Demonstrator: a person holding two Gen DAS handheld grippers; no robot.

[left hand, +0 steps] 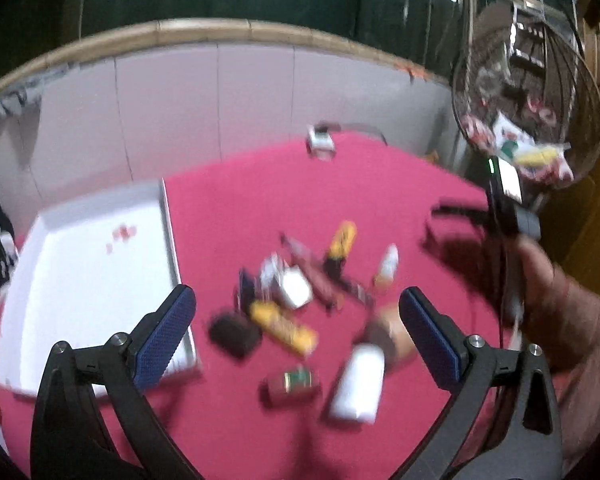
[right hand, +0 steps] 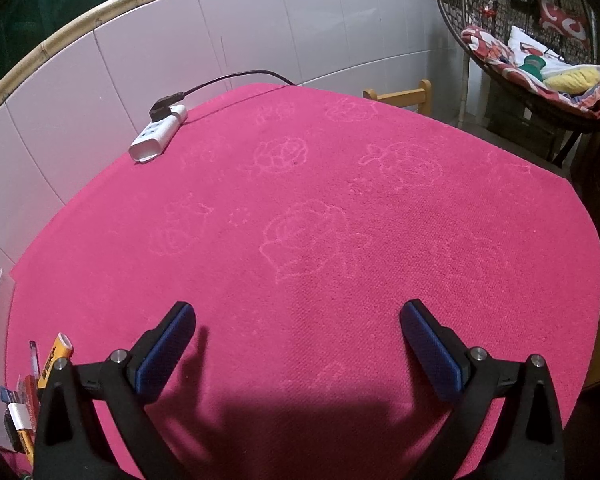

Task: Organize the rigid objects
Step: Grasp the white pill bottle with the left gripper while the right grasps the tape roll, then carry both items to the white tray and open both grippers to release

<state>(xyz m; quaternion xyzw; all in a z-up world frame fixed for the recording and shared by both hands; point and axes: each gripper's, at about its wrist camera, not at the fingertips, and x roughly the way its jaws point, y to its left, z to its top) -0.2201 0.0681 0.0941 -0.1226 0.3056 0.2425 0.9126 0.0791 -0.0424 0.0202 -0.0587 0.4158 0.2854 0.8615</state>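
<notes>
The left wrist view is blurred. A pile of small rigid objects lies on the pink cloth [left hand: 340, 192]: a yellow bar [left hand: 284, 326], a white bottle [left hand: 358, 384], a small green and red tin [left hand: 294, 382], a dark block [left hand: 234, 334], a yellow tube [left hand: 342, 240] and a white box [left hand: 296, 288]. A white tray [left hand: 88, 280] sits left of the pile. My left gripper [left hand: 296, 328] is open, above the pile. My right gripper [right hand: 298, 336] is open and empty over bare cloth; it also shows in the left wrist view [left hand: 456, 216]. Some pile items peek in at the lower left of the right wrist view [right hand: 52, 356].
A white power strip [right hand: 160, 134] with a black cable lies at the table's far edge by the tiled wall [right hand: 220, 40]. A wicker hanging chair [right hand: 540, 72] with cushions stands at the far right. A wooden chair back [right hand: 400, 96] shows behind the table.
</notes>
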